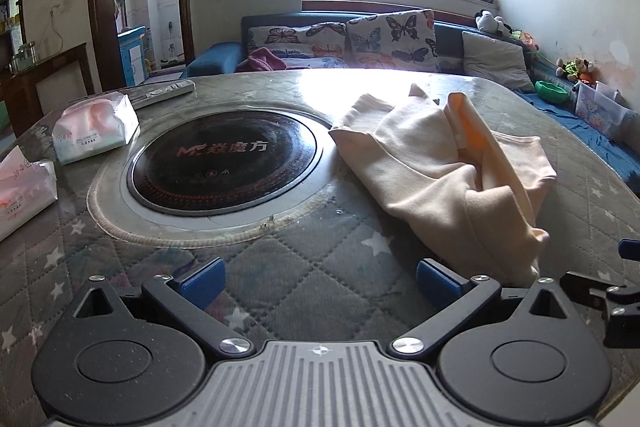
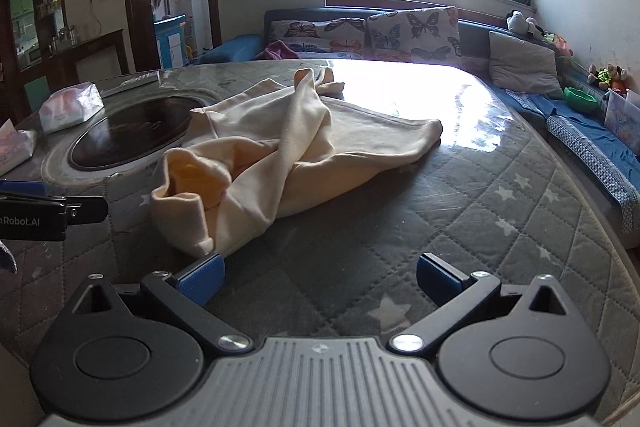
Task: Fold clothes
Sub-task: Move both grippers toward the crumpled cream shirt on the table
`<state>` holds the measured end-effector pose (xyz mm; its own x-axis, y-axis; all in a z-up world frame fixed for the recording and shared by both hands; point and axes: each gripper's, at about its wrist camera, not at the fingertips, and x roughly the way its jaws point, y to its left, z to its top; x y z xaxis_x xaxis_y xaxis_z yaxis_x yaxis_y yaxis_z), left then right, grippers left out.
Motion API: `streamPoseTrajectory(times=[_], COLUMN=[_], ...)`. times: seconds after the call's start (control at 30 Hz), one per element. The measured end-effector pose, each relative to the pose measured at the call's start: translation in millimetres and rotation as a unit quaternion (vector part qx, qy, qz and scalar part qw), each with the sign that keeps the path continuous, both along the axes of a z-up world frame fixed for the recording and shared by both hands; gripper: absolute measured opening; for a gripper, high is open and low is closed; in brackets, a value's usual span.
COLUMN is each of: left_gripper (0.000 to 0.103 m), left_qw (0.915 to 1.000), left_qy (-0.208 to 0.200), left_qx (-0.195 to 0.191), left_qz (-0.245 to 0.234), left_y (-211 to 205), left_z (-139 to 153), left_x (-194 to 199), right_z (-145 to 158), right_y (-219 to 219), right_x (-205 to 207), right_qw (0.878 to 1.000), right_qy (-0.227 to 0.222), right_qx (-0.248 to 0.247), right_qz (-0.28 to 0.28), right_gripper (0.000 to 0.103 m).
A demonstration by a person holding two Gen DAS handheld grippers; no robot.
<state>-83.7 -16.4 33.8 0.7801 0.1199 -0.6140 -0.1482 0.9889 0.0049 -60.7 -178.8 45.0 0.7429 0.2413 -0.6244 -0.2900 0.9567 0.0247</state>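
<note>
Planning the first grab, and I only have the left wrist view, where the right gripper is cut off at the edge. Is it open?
Observer: Yes. The right gripper is open, with only bare table between its fingers.
Operator: How near is the garment to it?
Observer: The garment has its near corner right at the left finger. I cannot tell whether they touch.
Operator: Anything easy to grab there?
Observer: Probably. An open cuff gapes toward the right camera, just left of that corner.
</note>
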Motion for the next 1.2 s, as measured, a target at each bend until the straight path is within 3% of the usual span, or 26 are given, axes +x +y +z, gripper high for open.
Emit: streamPoseTrajectory(times=[1.2], left_gripper=[0.103], left_qw=[0.9996], left_qy=[0.002], left_qx=[0.019], left_qz=[-0.019], left_y=[-29], left_z=[2], left_x=[-21], right_z=[5], right_y=[1], right_x=[-31], right_qw=[1.0], right_qy=[-0.009], right_qx=[0.012], right_qz=[0.015], right_gripper=[0.103])
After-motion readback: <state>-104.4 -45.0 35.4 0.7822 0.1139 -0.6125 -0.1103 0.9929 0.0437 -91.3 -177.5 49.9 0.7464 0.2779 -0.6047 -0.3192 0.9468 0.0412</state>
